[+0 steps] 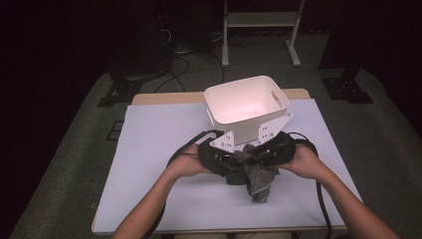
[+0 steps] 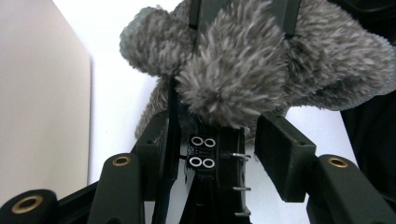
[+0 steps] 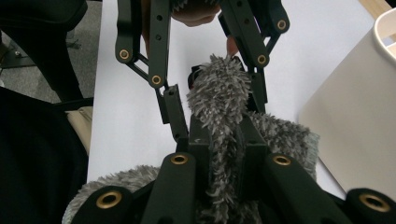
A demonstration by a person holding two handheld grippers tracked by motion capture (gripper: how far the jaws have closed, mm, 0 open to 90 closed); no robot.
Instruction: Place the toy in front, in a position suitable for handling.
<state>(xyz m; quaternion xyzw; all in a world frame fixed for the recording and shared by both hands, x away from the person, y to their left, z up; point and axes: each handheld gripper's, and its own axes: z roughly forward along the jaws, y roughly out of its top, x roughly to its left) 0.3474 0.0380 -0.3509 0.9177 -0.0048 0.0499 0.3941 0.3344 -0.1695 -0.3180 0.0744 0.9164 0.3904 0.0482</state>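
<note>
A grey fuzzy cloth (image 1: 259,177) hangs just above the white table cover (image 1: 159,149), in front of a white bin (image 1: 247,102). The two grippers face each other over it. My right gripper (image 1: 254,154) is shut on the cloth; in the right gripper view its jaws (image 3: 222,133) pinch a ridge of the cloth (image 3: 217,93). My left gripper (image 1: 234,162) stands open: in the left gripper view its jaws (image 2: 219,112) are apart, and the bunched cloth (image 2: 238,70) sits between and beyond them without being pressed. The right gripper view shows the left gripper (image 3: 212,93) straddling the cloth.
The bin's wall is close beside both grippers (image 2: 42,93) (image 3: 355,121). Behind the table, a white frame stand (image 1: 261,20) and cables (image 1: 174,59) rest on the grey floor. The white cover stretches to the left and right of the hands.
</note>
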